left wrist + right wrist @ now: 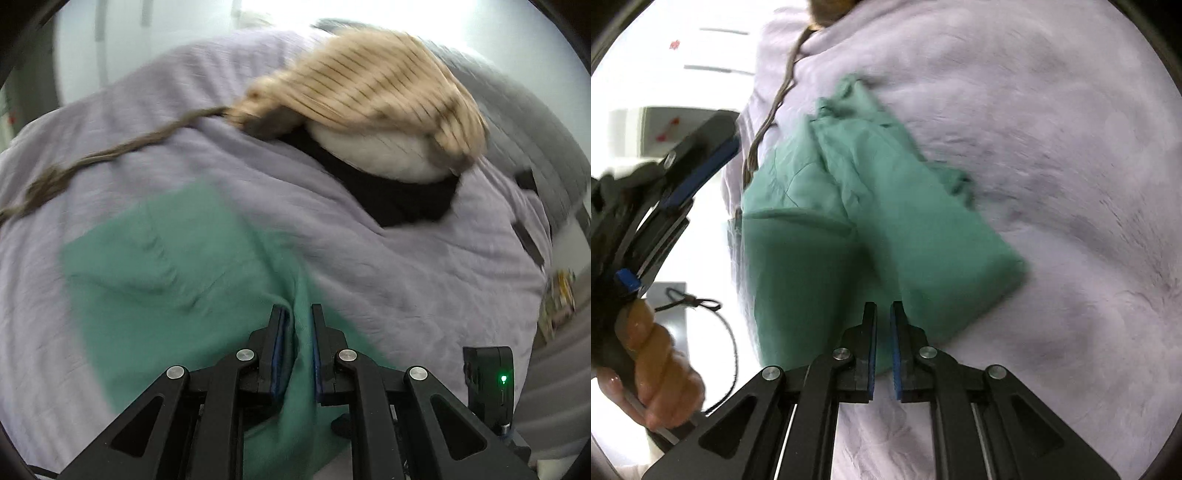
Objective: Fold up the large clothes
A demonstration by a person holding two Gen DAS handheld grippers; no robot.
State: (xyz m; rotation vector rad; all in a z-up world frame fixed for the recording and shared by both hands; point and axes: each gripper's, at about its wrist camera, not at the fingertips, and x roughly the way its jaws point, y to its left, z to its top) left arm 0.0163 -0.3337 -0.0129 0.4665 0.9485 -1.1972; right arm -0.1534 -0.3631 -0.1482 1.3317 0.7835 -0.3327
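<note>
Lavender bedspread (pixel 369 258) under green garment (pixel 155 258), pinched between left tongs (pixel 299 314).

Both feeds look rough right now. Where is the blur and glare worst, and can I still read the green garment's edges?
Left wrist view: motion blur smears the striped pile and the green garment; window glare washes out the top. Right wrist view: background left is blown out white, the garment's far edges are soft, and the lavender bedspread stays readable.

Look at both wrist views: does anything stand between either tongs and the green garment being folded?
Nothing visible does. In the left wrist view the green garment runs right up between the left tongs, which pinch a fold of it. In the right wrist view the right tongs are nearly shut over its near edge. The striped pile lies farther back on the lilac blanket.
</note>
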